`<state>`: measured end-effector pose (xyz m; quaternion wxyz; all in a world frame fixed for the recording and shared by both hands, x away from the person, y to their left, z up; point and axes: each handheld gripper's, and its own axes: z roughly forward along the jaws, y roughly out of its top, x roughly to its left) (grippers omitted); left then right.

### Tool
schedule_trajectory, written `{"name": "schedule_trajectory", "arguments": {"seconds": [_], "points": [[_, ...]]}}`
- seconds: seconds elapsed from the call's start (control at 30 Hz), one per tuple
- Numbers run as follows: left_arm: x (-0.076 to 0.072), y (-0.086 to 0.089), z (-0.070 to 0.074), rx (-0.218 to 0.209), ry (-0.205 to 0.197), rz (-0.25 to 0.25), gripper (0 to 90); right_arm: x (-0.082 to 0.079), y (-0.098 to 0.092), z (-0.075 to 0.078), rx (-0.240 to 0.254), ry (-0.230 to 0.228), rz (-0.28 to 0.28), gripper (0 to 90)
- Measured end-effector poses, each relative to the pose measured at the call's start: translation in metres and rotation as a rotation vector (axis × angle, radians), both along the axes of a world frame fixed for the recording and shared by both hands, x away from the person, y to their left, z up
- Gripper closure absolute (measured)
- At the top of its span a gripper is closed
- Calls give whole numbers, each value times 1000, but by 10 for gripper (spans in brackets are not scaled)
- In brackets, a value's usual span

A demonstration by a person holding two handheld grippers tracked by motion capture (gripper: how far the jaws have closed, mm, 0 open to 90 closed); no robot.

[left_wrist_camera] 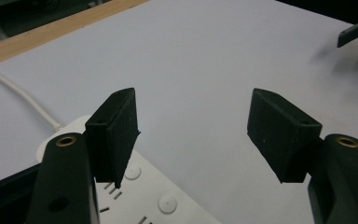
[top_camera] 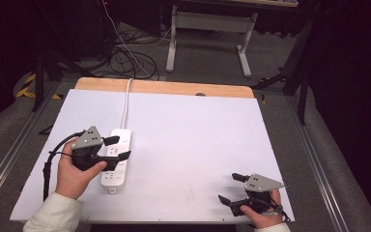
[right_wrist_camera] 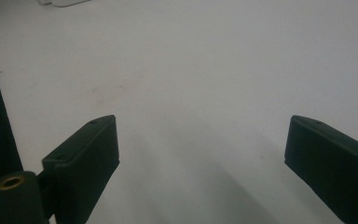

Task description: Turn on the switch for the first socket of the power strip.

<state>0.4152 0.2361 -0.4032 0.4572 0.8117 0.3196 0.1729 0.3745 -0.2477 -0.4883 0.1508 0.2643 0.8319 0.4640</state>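
A white power strip (top_camera: 117, 161) lies flat on the left part of the white table (top_camera: 188, 140), its long side running away from the person; its white cord (top_camera: 126, 104) leads from the far end over the wooden back edge (top_camera: 164, 87); round buttons and socket slots show on its top in the left gripper view. The left gripper (top_camera: 118, 147) hangs just over the strip, jaws wide apart with nothing between them, one jaw above the strip's body and the other out over bare table; a hand (top_camera: 75, 175) holds it from behind. The right gripper (top_camera: 232, 187) sits well apart near the front right corner, jaws also spread wide over bare table.
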Motion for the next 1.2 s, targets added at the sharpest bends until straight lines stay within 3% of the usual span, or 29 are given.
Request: {"name": "schedule_trajectory", "arguments": {"seconds": [0.1,0.53,0.63,0.77,0.9,1.03,1.1,1.2], "points": [[6,0,-3,3,13,15,377,0,0,0,1,-1,0,101],[27,1,-20,23,6,73,439,0,-1,0,-2,-2,2,101],[32,3,-25,1,19,90,477,0,-1,0,1,-2,3,101],[37,4,-30,2,16,115,525,0,0,0,0,-3,4,101],[40,5,-34,51,-22,117,582,0,-1,0,0,-3,4,101],[43,6,-39,60,-23,125,638,0,0,0,0,-2,4,101],[45,7,-42,45,-8,127,663,0,0,0,-2,-2,4,101],[48,7,-44,70,-23,122,703,0,0,0,0,-2,4,101]]}}
